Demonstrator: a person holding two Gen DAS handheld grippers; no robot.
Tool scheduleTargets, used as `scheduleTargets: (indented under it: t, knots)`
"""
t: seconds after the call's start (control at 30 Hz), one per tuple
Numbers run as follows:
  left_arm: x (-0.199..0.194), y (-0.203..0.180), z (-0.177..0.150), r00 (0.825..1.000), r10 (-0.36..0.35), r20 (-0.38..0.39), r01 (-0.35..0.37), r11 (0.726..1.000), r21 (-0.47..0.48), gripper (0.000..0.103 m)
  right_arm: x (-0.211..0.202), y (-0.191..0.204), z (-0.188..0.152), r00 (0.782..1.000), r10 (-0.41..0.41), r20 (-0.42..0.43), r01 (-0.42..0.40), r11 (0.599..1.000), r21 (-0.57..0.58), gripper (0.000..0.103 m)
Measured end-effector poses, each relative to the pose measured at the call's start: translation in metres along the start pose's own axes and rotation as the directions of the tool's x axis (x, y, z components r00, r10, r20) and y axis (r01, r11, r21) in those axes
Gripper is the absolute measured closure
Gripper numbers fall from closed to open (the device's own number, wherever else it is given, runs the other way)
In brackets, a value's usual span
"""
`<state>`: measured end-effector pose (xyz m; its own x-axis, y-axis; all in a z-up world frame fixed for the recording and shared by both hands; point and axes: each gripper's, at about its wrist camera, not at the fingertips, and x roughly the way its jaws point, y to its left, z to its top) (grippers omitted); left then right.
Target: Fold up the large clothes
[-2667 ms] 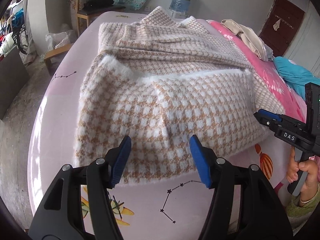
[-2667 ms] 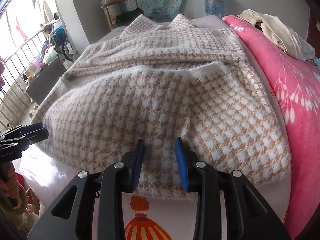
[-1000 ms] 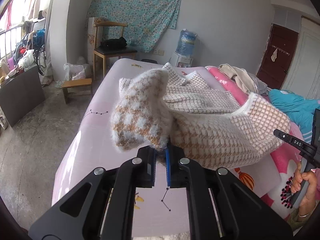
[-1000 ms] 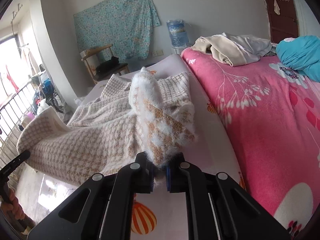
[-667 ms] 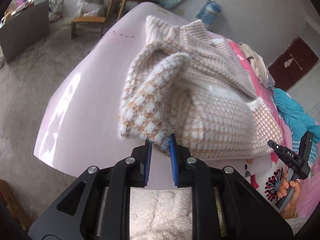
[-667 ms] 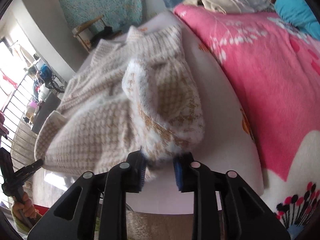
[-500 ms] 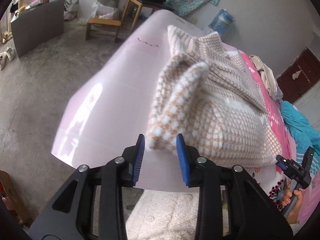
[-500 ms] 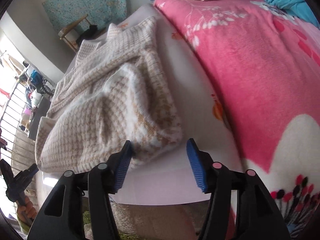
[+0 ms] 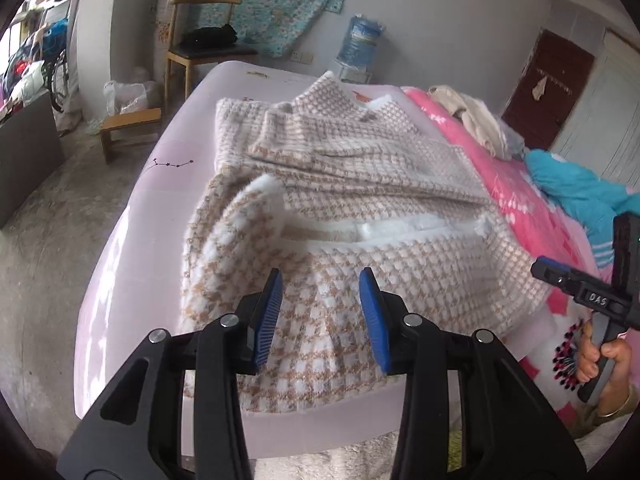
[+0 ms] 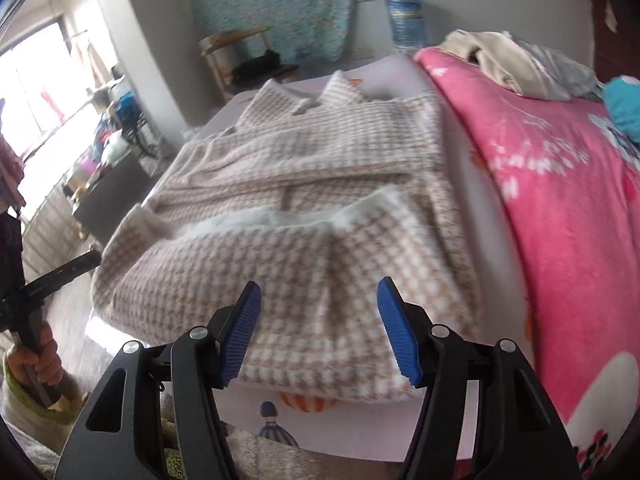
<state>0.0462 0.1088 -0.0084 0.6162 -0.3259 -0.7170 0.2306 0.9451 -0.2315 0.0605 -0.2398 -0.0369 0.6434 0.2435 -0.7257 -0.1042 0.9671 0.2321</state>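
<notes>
Now the beige-and-white checked garment (image 9: pixel 360 200) lay folded on the pale pink sheet (image 9: pixel 120 264) of the bed, beside the bright pink blanket (image 10: pixel 560 200). Both the left gripper (image 9: pixel 320 312) and the right gripper (image 10: pixel 318 328) had just been opening; their jaws stood apart over its near edge, gripping nothing.

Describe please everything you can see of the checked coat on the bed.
The checked coat is a thick, fuzzy garment in a beige and white houndstooth pattern with white fleecy lining showing at the edges. It lies flat on the pale pink sheet, collar at the far end, its near hem folded back over the body. Neither the left gripper nor the right gripper grips it; both stand open.
</notes>
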Motion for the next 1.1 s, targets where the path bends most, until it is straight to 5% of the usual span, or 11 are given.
scheduleTargets:
  t: [0.13,0.33,0.47,0.53,0.63,0.77,0.9,1.03,1.1]
  knots:
    - [0.028,0.029,-0.006,0.988,0.135,-0.075,-0.141,0.987,-0.072,0.066,0.024,0.013,0.001,0.999,0.005,-0.043,-0.008,0.998,-0.067,0.045]
    - [0.021,0.093,-0.007,0.998,-0.028,-0.056,0.008,0.944,-0.33,0.075,0.042,-0.046,-0.008,0.991,-0.022,-0.131,0.037,0.993,0.111,0.045]
    - [0.009,0.077,0.003,1.0,-0.011,0.003,0.011,0.962,-0.272,0.068,0.028,-0.054,-0.002,0.996,0.016,-0.092,-0.001,0.988,0.156,0.045]
    - [0.006,0.06,0.01,0.998,-0.06,0.029,0.064,0.974,-0.219,0.066,0.025,-0.047,0.003,0.996,0.036,-0.08,-0.026,0.992,0.125,0.045]
    - [0.023,0.032,0.023,0.992,-0.126,-0.033,0.119,0.981,-0.152,0.065,0.032,-0.034,0.009,0.988,0.119,-0.095,-0.109,0.988,0.108,0.045]
    - [0.064,0.012,0.023,0.98,-0.106,-0.171,0.086,0.989,-0.119,0.065,0.053,-0.022,0.013,0.975,0.176,-0.133,-0.162,0.981,0.107,0.045]
    - [0.073,0.007,0.018,0.985,-0.057,-0.164,0.042,0.995,-0.095,0.072,0.074,-0.013,0.01,0.968,0.167,-0.187,-0.152,0.984,0.09,0.047]
    - [0.073,-0.008,0.013,0.989,-0.001,-0.148,0.001,1.0,0.001,0.089,0.075,0.0,0.009,0.974,0.118,-0.194,-0.115,0.993,0.028,0.085]
    - [0.071,-0.014,0.014,0.991,0.023,-0.134,-0.018,0.999,0.04,0.096,0.075,0.001,0.009,0.976,0.099,-0.193,-0.096,0.995,0.022,0.095]
